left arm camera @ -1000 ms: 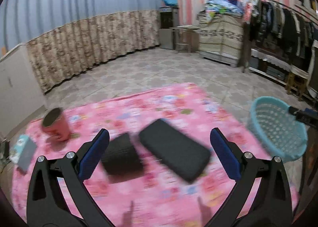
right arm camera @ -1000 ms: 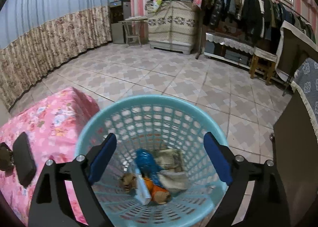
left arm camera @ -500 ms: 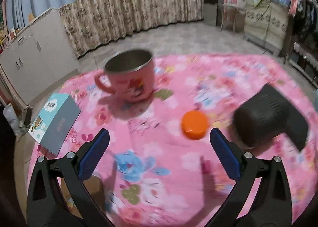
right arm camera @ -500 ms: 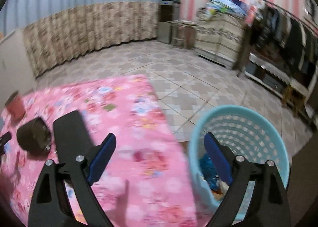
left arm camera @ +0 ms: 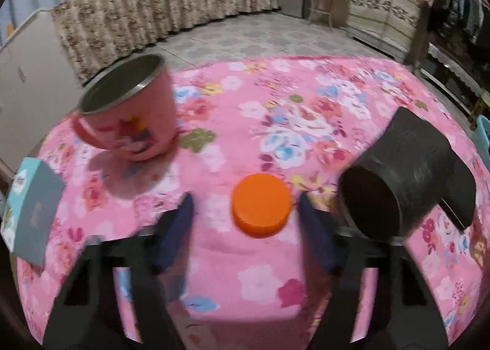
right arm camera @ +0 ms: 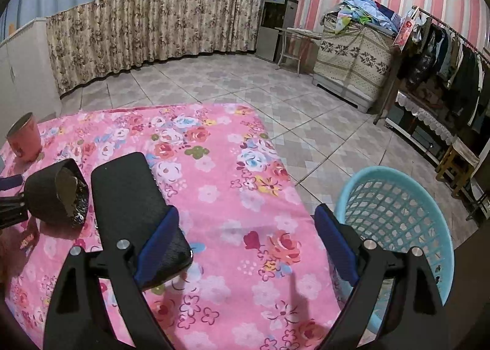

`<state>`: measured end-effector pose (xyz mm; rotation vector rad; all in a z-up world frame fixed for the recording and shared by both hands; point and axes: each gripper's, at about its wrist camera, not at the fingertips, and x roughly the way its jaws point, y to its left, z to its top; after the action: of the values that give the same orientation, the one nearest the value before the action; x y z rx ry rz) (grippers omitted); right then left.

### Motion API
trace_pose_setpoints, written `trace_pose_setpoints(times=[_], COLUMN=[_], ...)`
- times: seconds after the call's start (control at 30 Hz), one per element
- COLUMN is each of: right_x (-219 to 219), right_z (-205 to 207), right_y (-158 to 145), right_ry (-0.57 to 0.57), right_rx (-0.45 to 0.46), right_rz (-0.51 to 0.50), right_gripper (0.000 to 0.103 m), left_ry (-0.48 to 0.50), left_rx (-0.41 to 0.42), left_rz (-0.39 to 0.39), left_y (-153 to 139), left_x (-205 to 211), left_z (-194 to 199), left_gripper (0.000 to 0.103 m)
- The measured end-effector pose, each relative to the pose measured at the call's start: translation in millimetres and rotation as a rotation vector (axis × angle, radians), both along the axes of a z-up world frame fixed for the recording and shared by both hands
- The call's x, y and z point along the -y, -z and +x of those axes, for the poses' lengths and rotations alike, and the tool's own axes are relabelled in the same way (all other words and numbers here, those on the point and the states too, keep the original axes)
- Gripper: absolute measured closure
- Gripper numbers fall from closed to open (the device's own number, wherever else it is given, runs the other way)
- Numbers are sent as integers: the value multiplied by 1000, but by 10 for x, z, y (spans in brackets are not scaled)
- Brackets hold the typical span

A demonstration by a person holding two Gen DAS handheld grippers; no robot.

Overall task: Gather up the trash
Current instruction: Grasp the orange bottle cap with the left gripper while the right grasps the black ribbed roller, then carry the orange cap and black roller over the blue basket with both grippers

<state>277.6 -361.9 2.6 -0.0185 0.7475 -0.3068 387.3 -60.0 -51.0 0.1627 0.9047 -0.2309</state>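
An orange bottle cap (left arm camera: pixel 261 205) lies on the pink flowered tablecloth (left arm camera: pixel 275 111). My left gripper (left arm camera: pixel 245 212) is open, low over the cloth, its blue fingers blurred, one either side of the cap, which sits nearer the right finger. My right gripper (right arm camera: pixel 245 221) is open and empty above the cloth. A light blue mesh trash basket (right arm camera: pixel 398 215) stands beside the table at the right, partly behind the right finger; its contents are hidden.
A pink metal mug (left arm camera: pixel 128 111) stands at the far left. A black cylinder (left arm camera: pixel 398 178) lies on its side against a flat black case (right arm camera: pixel 134 203). A teal box (left arm camera: pixel 29 212) lies at the left table edge.
My left gripper has moved down and forward onto the orange cap and its fingers have narrowed around it. My right gripper has swung from the basket back over the table.
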Motion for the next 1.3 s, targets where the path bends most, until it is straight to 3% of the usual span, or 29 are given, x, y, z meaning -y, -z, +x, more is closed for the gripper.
trace_pose_setpoints(times=[0.07, 0.23, 0.43, 0.6, 0.77, 0.9, 1.2, 1.27, 1.3], right_x=[-2, -61, -387, -880, -1449, -1695, -1813, -1800, -1799], right_z=[-2, 6, 26, 58, 110, 179, 359, 375, 383], right_y=[-1, -68, -59, -16, 62, 116, 223, 229, 235], right_ry=[-2, -22, -93, -217, -290, -306, -269, -284, -283], right_rx=[-3, 12, 24, 13, -4, -18, -39, -37, -40], right_rz=[1, 14, 48, 128, 75, 47, 107, 127, 119], right_gripper=[15, 15, 8, 7, 6, 6, 6, 9, 19], left_ry=[8, -31, -97, -133, -167, -197, -221, -220, -220], left_rx=[10, 18, 87, 110, 112, 94, 81, 78, 79], left_rz=[-2, -19, 49, 78, 55, 20, -2, -9, -8], left_y=[-14, -72, -246, -366, -411, -400, -385, -392, -390], left_x=[16, -93, -284, -582, -861, -1059, -1257, -1255, -1253], left_z=[-24, -107, -328, -406, -428, -432, -429, -421, -422], left_gripper=[64, 64, 64, 64, 64, 64, 64, 64, 64])
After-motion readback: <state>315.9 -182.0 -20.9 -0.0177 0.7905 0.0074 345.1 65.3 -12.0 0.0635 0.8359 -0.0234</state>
